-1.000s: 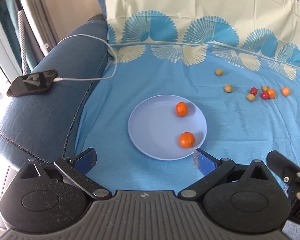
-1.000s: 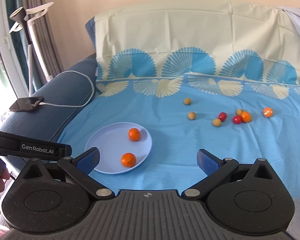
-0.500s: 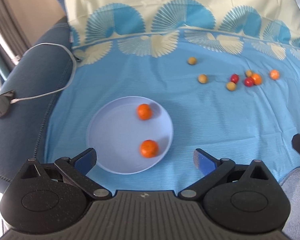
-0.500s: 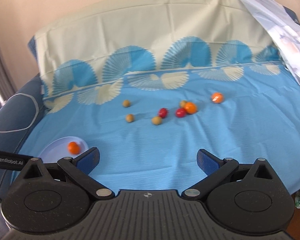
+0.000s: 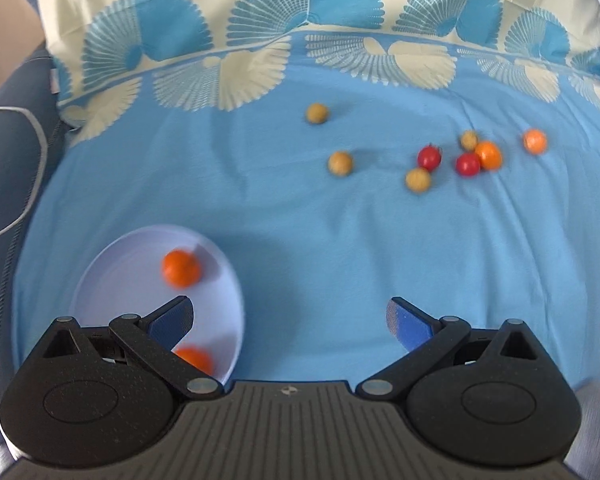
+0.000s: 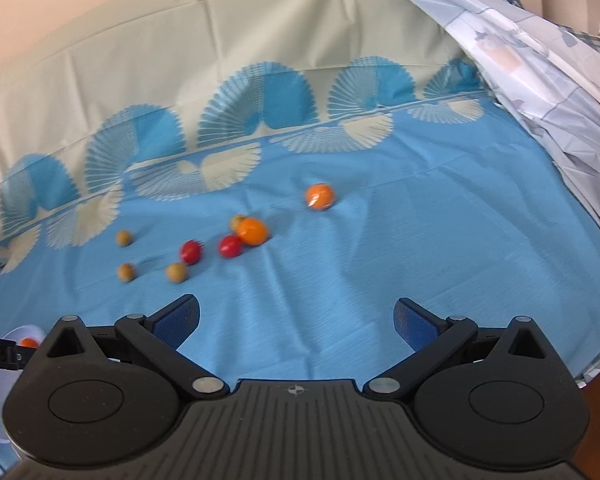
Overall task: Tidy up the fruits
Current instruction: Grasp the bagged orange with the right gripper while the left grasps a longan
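Note:
A pale blue plate point(image 5: 132, 248) lies at the lower left of the left wrist view with two oranges in it, one point(image 5: 181, 269) in full sight and one point(image 5: 196, 360) half hidden behind a finger. My left gripper point(image 5: 288, 316) hangs open and empty over the cloth just right of the plate. Farther off lie several small fruits: tan balls point(image 5: 340, 163), red tomatoes point(image 5: 429, 157) and oranges point(image 5: 489, 155). My right gripper point(image 6: 296, 320) is open and empty, with the same fruits ahead of it, an orange point(image 6: 320, 197) farthest and another orange point(image 6: 253, 231) by a tomato point(image 6: 230, 246).
A blue cloth point(image 5: 300, 216) with a cream fan pattern covers the seat and backrest. A dark blue sofa arm with a white cable point(image 5: 32, 168) is at the left. A pale patterned sheet point(image 6: 540, 80) drapes at the right, where the cloth drops off.
Both grippers have swung to the right. The plate has slid to the lower left of both views and the loose fruits have come closer. The phone on the sofa arm is out of view.

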